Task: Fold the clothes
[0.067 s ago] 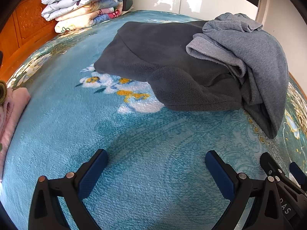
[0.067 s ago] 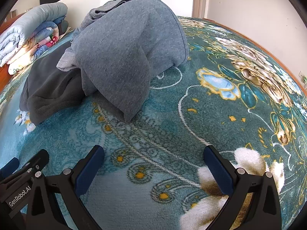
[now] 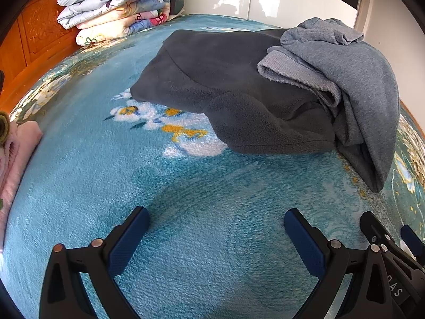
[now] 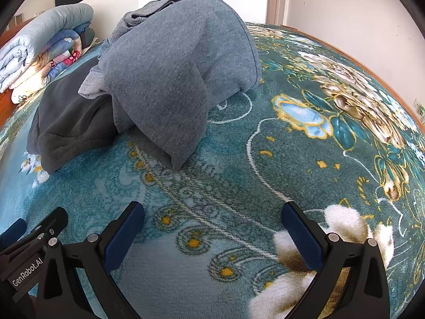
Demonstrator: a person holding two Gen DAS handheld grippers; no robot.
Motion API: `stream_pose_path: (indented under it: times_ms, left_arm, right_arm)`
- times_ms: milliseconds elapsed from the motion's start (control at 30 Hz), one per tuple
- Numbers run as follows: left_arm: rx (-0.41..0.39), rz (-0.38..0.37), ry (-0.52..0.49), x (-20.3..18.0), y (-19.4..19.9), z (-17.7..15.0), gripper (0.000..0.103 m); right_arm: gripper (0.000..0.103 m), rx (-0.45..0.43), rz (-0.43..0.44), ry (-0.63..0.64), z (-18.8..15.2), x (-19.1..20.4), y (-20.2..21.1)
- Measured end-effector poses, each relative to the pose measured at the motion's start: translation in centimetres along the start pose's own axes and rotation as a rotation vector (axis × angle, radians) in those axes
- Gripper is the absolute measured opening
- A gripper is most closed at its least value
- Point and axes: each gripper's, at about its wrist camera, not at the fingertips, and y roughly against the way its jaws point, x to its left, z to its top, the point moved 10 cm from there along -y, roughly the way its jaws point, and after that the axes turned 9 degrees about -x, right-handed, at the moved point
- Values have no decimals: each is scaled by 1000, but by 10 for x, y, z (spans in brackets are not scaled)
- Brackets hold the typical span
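Clothes (image 3: 345,85) lie heaped mid-bed, unfolded. My left gripper (image 3: 216,228) and right gripper (image 4: 212,226) hang wide apart, holding nothing, ready to grab.

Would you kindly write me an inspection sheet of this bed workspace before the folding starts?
Surface: teal floral blanket covering the bed, bare in front of both grippers.
Job's things: dark grey fleece lying unfolded; blue-grey sweatshirt crumpled, partly on top of the fleece and draping onto the blanket.
Clutter: stack of folded quilts at the far corner; pink folded cloth at the left edge.
Grippers: left gripper open, nothing between its jaws; right gripper open, also empty. They sit side by side above the blanket.
Cables: nothing seen.
Surroundings: wooden headboard, white wall.
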Motion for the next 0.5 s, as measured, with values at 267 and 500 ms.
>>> stream_pose_path:
  times_ms: [267, 500]
  left_arm:
    - [-1, 0, -1, 2, 1, -1, 103]
    - [0, 2, -2, 2, -1, -1, 103]
  right_arm:
    - [103, -1, -7, 8, -1, 1, 2]
    - [103, 3, -2, 3, -2, 5, 5]
